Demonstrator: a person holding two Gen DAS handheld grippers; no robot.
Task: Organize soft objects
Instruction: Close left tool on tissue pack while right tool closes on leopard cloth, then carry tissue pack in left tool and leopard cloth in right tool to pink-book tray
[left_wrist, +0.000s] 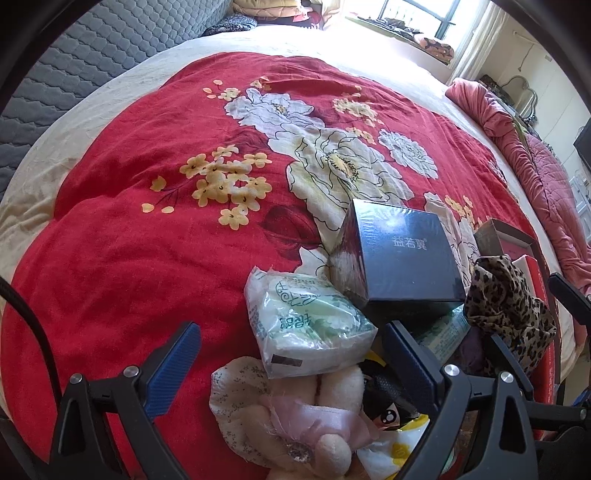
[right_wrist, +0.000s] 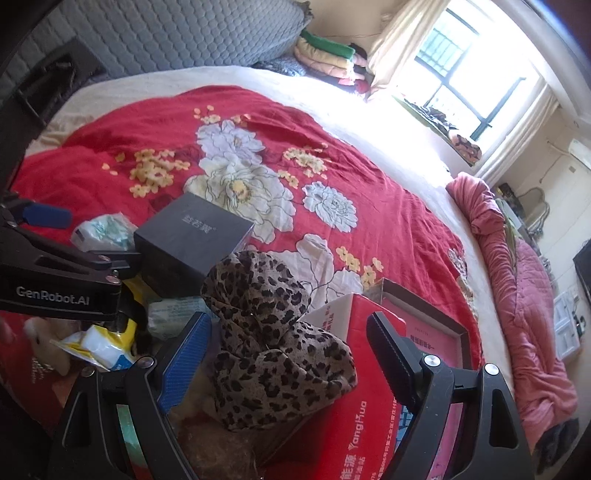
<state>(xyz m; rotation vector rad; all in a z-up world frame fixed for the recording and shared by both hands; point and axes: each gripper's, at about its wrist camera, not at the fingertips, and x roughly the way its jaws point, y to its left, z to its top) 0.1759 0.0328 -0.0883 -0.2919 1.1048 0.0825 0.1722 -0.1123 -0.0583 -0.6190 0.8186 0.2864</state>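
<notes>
Plush toy (left_wrist: 295, 417) lies between the spread, empty left gripper (left_wrist: 291, 363) fingers, near the bedspread's (left_wrist: 129, 258) near edge; leopard-print cloth (right_wrist: 273, 343) sits between the right gripper's (right_wrist: 288, 354) parted fingers, untouched.

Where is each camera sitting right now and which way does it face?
Left wrist: rides on the left tool, looking along its open fingers across the red bedspread at a tissue pack and plush doll.
Right wrist: rides on the right tool, facing the window; open fingers flank the leopard cloth; the left tool shows at its left edge.
Shared: dark box, leopard cloth, tissue pack.
</notes>
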